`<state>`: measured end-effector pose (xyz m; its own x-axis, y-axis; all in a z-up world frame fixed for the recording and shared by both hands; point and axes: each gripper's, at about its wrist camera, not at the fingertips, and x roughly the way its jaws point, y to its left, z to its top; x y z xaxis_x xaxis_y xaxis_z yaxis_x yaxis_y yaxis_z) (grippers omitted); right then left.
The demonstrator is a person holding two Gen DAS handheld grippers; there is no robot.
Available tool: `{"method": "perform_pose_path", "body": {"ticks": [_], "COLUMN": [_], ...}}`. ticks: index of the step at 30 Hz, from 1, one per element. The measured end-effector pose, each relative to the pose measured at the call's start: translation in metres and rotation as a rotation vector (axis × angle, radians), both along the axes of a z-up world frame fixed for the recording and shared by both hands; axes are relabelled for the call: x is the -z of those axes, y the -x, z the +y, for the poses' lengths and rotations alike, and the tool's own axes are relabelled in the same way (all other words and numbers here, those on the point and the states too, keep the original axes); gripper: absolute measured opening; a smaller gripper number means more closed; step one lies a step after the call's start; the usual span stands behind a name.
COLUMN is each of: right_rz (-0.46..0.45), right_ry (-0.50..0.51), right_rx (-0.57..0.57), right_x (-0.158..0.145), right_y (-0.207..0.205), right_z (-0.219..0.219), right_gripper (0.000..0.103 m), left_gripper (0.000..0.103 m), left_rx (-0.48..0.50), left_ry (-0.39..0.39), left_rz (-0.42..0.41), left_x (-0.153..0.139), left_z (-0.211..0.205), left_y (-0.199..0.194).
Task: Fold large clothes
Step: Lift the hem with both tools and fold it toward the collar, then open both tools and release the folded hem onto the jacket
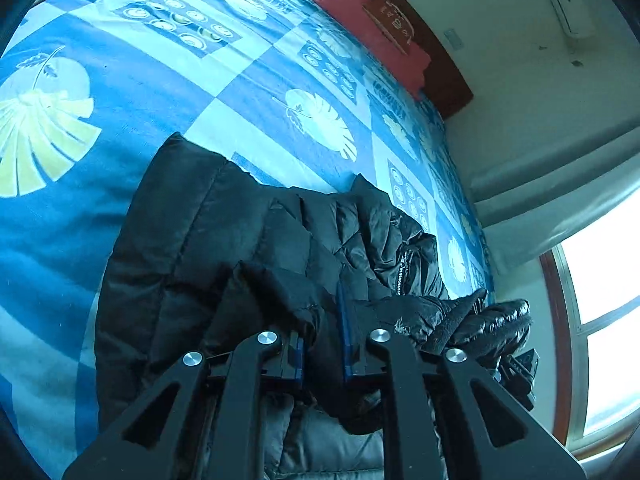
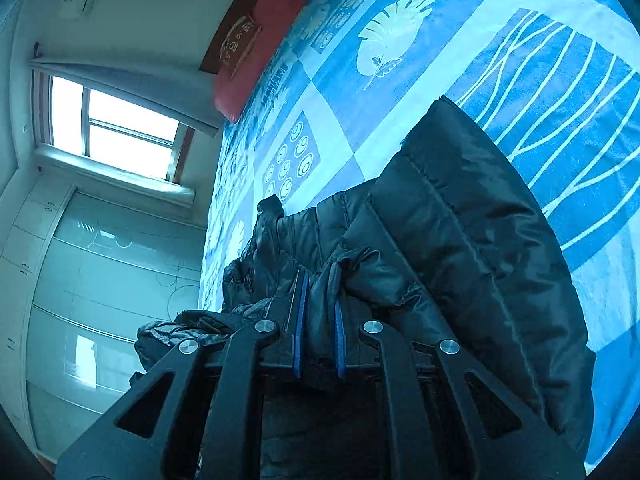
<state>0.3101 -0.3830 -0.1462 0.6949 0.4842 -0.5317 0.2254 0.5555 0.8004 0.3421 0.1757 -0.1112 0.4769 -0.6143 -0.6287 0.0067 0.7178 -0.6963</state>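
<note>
Right now my black puffy jacket (image 1: 208, 248) lies bunched on the bed (image 1: 132, 92), whose blue and white cover carries leaf and ring prints. Its quilted body is doubled over into a thick, rounded slab, and a crumpled part with a zipper (image 1: 403, 270) sits just beside it toward the window (image 1: 600, 280). My left gripper (image 1: 323, 320) has its blue-padded fingers drawn close together, pinching a fold of the jacket's fabric between them. My right gripper (image 2: 319, 312) is likewise narrowed, clamped on a gathered fold of the same jacket, with the quilted slab rising to its right. A red pillow (image 1: 360, 20) rests at the far end of the bed, against the dark wooden headboard (image 1: 444, 68).
</note>
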Motion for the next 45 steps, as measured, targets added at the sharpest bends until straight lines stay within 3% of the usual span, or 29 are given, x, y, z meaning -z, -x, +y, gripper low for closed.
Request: {"method": "perform_pose_path", "body": {"ticks": [3,6,7,8,11,13,16,23,28,30,31,32,35,38,41,45], "right_rz": [-0.020,-0.045,-0.058,-0.071,-0.091,-0.094,-0.085,-0.045,0.011,0.015,0.020,0.022,-0.011,-0.070,-0.116,-0.108], "right_ry": [0.014,-0.001,-0.010,-0.009,0.027,0.084,0.188,0.355,0.403,0.425,0.434,0.446,0.475,0.483,0.524,0.556], "right_rx": [-0.009,-0.016,-0.020,-0.025,-0.061,-0.078,-0.088,-0.144,-0.192,-0.195,-0.201,-0.208,-0.210,-0.194,-0.169,-0.124], "right_x": [-0.005,-0.012,-0.015,-0.019,-0.030,-0.036,-0.042,-0.040,-0.023,-0.021,-0.020,-0.019,-0.025,-0.045,-0.066,-0.069], "right_y": [0.005,0.013,0.015,0.019,0.028,0.031,0.023,-0.027,-0.058,-0.060,-0.061,-0.060,-0.053,-0.050,-0.055,-0.078], "right_z": [0.002,0.002,0.001,0.000,0.003,0.005,0.006,0.003,0.010,0.014,0.015,0.017,0.021,0.023,0.025,0.023], "right_gripper": [0.017,0.034,0.050,0.058,0.058,0.058,0.058,0.059,0.059,0.048,0.032,0.024,0.014,0.011,0.011,0.011], "left_gripper": [0.020,0.038,0.053,0.071,0.076,0.076,0.076,0.076,0.076,0.076,0.069,0.056,0.029,0.020,0.019,0.019], "left_rx": [0.005,-0.012,-0.015,-0.018,-0.012,0.001,-0.002,0.053,0.100,0.138,0.164,0.184,0.226,0.220,0.187,0.141], "left_ry": [0.019,0.079,0.102,0.141,0.195,0.158,0.029,-0.169,-0.237,-0.276,-0.316,-0.354,-0.474,-0.507,-0.519,-0.545], "left_rz": [-0.007,-0.003,-0.001,-0.001,-0.022,-0.047,-0.065,-0.084,-0.070,-0.089,-0.110,-0.124,-0.150,-0.192,-0.249,-0.273], "left_x": [-0.007,-0.014,-0.017,-0.022,-0.034,-0.041,-0.043,-0.029,-0.017,-0.017,-0.019,-0.020,-0.022,-0.031,-0.048,-0.056], "left_z": [0.002,0.007,0.009,0.014,0.018,0.020,0.016,0.008,-0.007,-0.014,-0.020,-0.026,-0.041,-0.046,-0.049,-0.057], "left_y": [0.005,0.012,0.014,0.019,0.025,0.028,0.022,-0.012,-0.040,-0.043,-0.044,-0.044,-0.043,-0.041,-0.045,-0.066]}}
